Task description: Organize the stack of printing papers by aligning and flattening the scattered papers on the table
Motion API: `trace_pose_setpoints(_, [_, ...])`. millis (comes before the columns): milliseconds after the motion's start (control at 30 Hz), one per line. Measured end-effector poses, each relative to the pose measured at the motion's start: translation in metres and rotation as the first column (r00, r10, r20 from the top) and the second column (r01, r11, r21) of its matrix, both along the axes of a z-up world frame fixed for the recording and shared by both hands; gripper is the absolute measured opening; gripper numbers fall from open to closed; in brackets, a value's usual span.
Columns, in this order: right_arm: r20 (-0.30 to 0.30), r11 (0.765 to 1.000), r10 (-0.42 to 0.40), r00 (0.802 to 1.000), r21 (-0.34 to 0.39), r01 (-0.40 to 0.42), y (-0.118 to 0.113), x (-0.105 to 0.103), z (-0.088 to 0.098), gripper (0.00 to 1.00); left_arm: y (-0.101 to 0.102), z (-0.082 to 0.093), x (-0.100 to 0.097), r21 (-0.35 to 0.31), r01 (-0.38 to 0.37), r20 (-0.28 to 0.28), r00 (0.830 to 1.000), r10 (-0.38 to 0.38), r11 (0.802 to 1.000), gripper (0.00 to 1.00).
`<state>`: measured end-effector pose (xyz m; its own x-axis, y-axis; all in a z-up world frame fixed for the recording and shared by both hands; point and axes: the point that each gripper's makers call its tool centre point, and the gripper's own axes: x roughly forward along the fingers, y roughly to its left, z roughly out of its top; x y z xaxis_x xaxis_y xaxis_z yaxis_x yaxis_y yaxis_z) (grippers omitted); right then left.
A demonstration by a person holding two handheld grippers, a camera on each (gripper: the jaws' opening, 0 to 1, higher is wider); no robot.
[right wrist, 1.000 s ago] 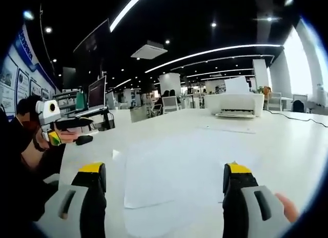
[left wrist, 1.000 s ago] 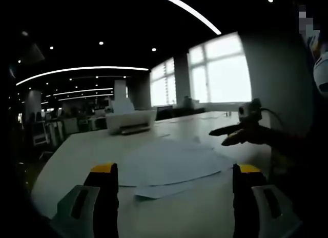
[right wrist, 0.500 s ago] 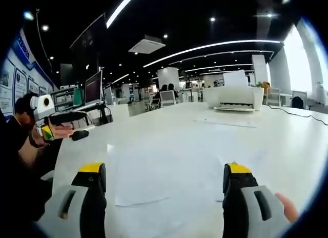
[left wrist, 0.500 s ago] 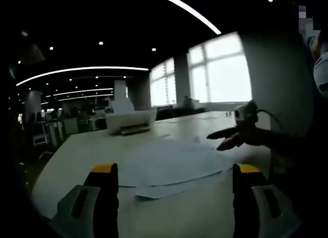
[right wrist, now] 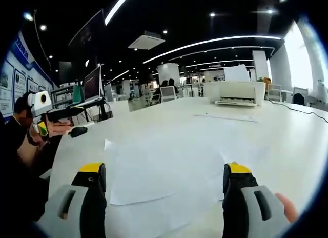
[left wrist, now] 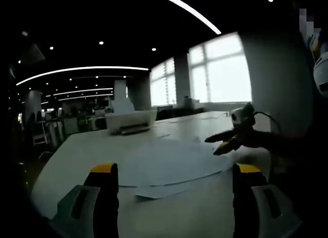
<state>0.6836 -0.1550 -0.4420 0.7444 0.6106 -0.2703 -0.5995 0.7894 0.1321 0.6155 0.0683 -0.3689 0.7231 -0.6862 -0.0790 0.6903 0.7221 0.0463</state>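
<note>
We see a loose spread of papers [left wrist: 169,163] lying flat on the white worktop [left wrist: 77,151], the sheets overlapping at odd angles with corners sticking out past one another rather than squared up. In the left gripper view our left hand-held gripper [left wrist: 174,197] hangs just short of the near edge of the sheets, its two yellow-tipped jaws set wide apart with nothing between them. The right hand-held gripper [left wrist: 221,142] comes in from the right side of that view, low over the far right edge of the papers; its jaws look parted and grasp nothing, though we cannot tell whether they touch the sheet. In the right gripper view, the right hand-held gripper [right wrist: 163,197] likewise has its jaws spread wide and empty, with the papers [right wrist: 164,169] directly ahead and reaching in between the jaw tips. The left hand-held gripper [right wrist: 61,115] appears at the left of this view, held by a hand [right wrist: 51,130] above the worktop edge [right wrist: 287,145]. A white printer [right wrist: 236,93] stands well apart from the papers at the far side, with paper standing in its rear tray [right wrist: 236,74]. A lone sheet [right wrist: 225,117] lies just before it.
</note>
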Motion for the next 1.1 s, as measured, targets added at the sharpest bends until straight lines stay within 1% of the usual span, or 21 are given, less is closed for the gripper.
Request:
trace_pose_setpoints(67, [0.003, 1.000, -0.002, 1.000, -0.003, 0.002, 0.000, 0.001, 0.000, 0.90, 0.000, -0.001, 0.000, -0.001, -0.001, -0.003, 1.000, 0.001, 1.000, 0.95])
trace_pose_setpoints(167, [0.010, 0.999, -0.014, 1.000, -0.047, 0.014, -0.001, 0.004, -0.005, 0.90, -0.001, -0.002, 0.000, 0.005, 0.002, -0.004, 1.000, -0.002, 1.000, 0.95])
trace_pose_setpoints(400, [-0.004, 0.999, -0.018, 1.000, -0.047, 0.018, 0.000, 0.007, -0.008, 0.90, -0.001, -0.003, 0.000, 0.001, 0.002, -0.007, 1.000, -0.002, 1.000, 0.95])
trace_pose_setpoints(567, [-0.011, 0.998, -0.026, 1.000, -0.063, 0.025, 0.001, 0.013, -0.011, 0.90, -0.001, -0.004, -0.001, 0.001, 0.005, -0.007, 1.000, -0.005, 1.000, 0.95])
trace_pose_setpoints(700, [-0.009, 0.997, -0.039, 0.999, -0.068, 0.039, -0.002, 0.020, -0.011, 0.90, 0.000, -0.003, -0.001, 0.000, 0.002, -0.007, 1.000, -0.002, 1.000, 0.95])
trace_pose_setpoints(1100, [-0.005, 0.993, -0.061, 0.998, -0.097, 0.060, -0.007, 0.029, -0.011, 0.90, -0.002, -0.002, 0.000, -0.002, 0.006, -0.004, 1.000, -0.006, 1.000, 0.95])
